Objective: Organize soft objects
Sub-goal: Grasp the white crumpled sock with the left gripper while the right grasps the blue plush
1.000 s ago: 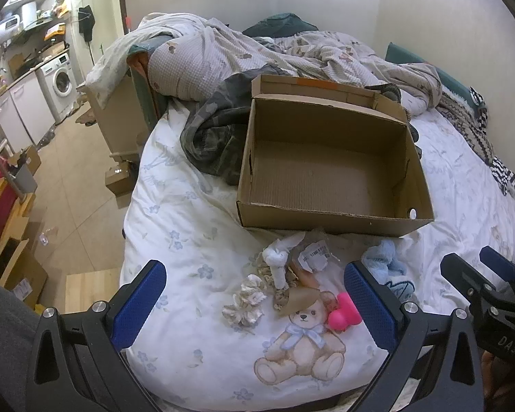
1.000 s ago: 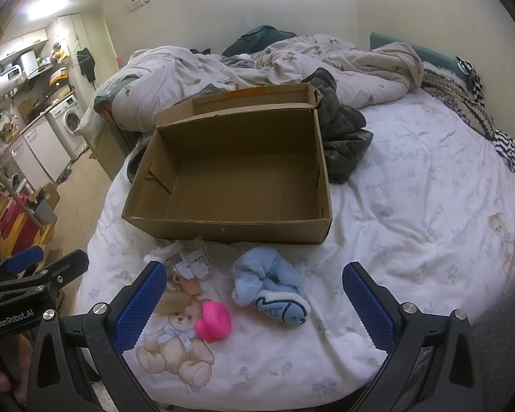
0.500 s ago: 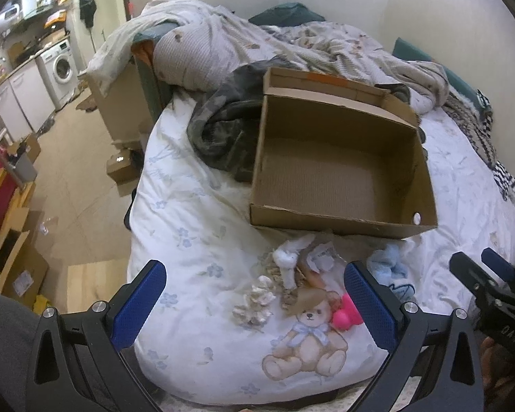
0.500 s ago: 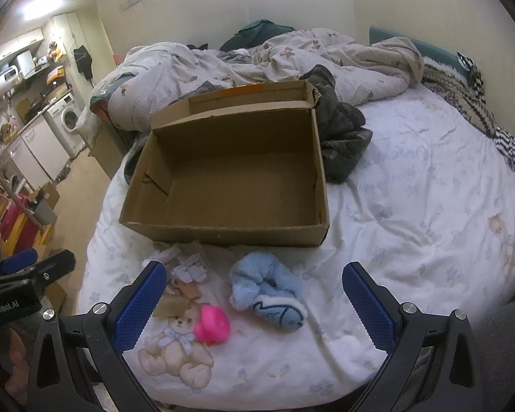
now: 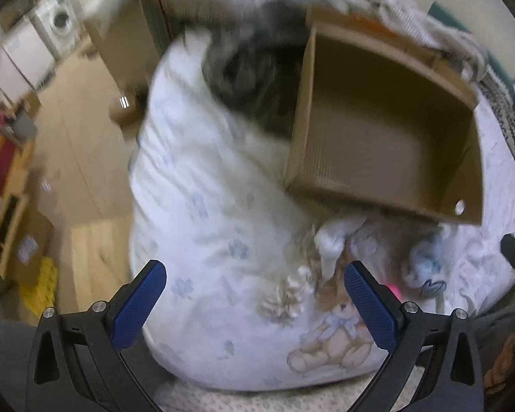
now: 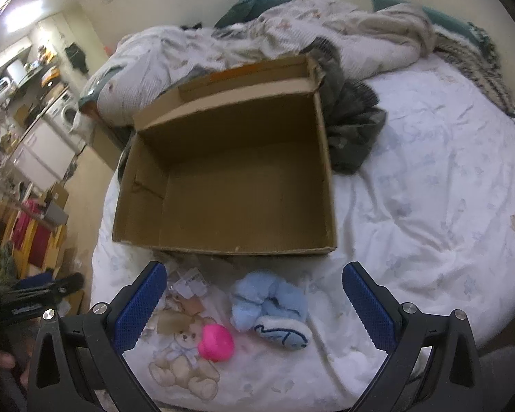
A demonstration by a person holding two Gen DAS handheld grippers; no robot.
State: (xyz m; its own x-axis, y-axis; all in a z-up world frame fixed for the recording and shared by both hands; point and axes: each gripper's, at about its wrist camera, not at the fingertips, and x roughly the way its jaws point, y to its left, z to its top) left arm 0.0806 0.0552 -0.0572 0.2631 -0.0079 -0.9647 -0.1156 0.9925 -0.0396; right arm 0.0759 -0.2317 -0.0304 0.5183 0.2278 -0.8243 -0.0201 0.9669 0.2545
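Broadly, a bed (image 6: 429, 206) under a white quilt printed with pale flowers and teddy bears filled both views, with rumpled blankets (image 6: 292, 31) heaped along its far side. On the quilt sat a large cardboard box (image 6: 230, 185), open at the top, its inside bare brown card. A dark grey garment (image 6: 353, 130) lay bunched against the box's far right corner in the right wrist view.

Just in front of the box's near wall lay the soft things. A light blue plush toy (image 6: 271, 305) with a white, dark-stitched patch rested between the right gripper's fingers in that view, untouched. To its left sat a bright pink round toy (image 6: 216, 341), beside a teddy bear printed on the quilt. Further left were white paper tags (image 6: 189, 279) and a small brown card piece (image 6: 170, 321). The left wrist view, blurred, showed a cream ruffled scrunchie (image 5: 285, 298) and a small white sock-like item (image 5: 329, 243) near the box's corner.

The left gripper (image 5: 255, 304) hung above the quilt's near edge, jaws spread wide and empty. The right gripper (image 6: 254, 305) likewise stood wide open, holding nothing.
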